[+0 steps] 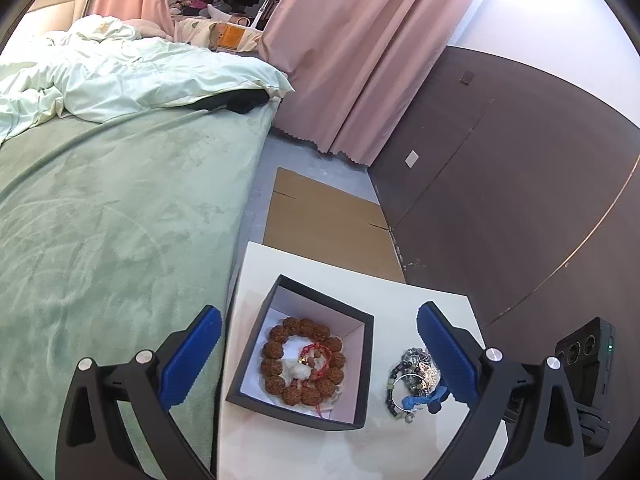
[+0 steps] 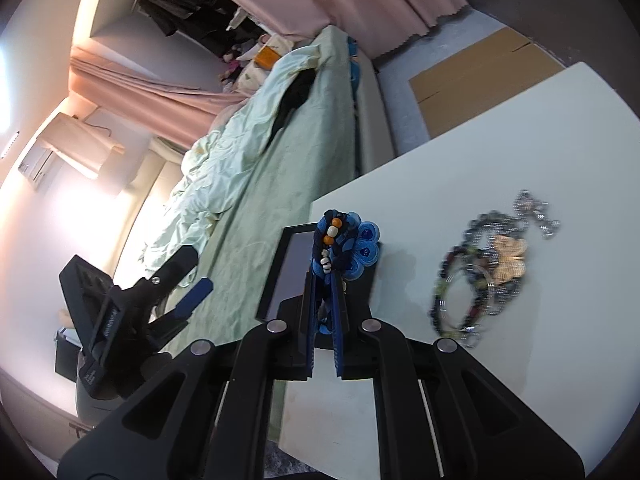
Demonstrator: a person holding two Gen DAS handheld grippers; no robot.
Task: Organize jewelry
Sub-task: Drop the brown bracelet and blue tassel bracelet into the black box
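**A:** Right gripper (image 2: pixel 324 304) clamped tight on the blue braided bracelet (image 2: pixel 340 240), lifted clear of the white table (image 2: pixel 500 140), hanging in front of the near edge of the black box (image 1: pixel 362 360). Left gripper (image 1: pixel 320 356) spread wide, nothing between the pads, straddling that box from above. Already in the box: brown bead bracelet (image 1: pixel 304 360) with a red cord piece (image 1: pixel 318 356) and something small and white in the middle. Rest of the jewelry pile (image 2: pixel 480 272) lying on the table just beside the box, on its right in the left wrist view.

**B:** Looks risky on the drop, tbh. Only pinched by one end of the loop, most of it sticking out past the fingertips, so probably floppy. Could swing and catch the box rim, then end up half in, half out.

**A:** Yep. Also could snag the red cord if lowered too deep, and drag it back out on the retreat. Box walls look light too, so a bump might shove the whole thing toward the table edge by the bed (image 1: pixel 120 220).

**B:** And the two grippers sitting pretty near each other over there. Easy clash if both head for the box at once.
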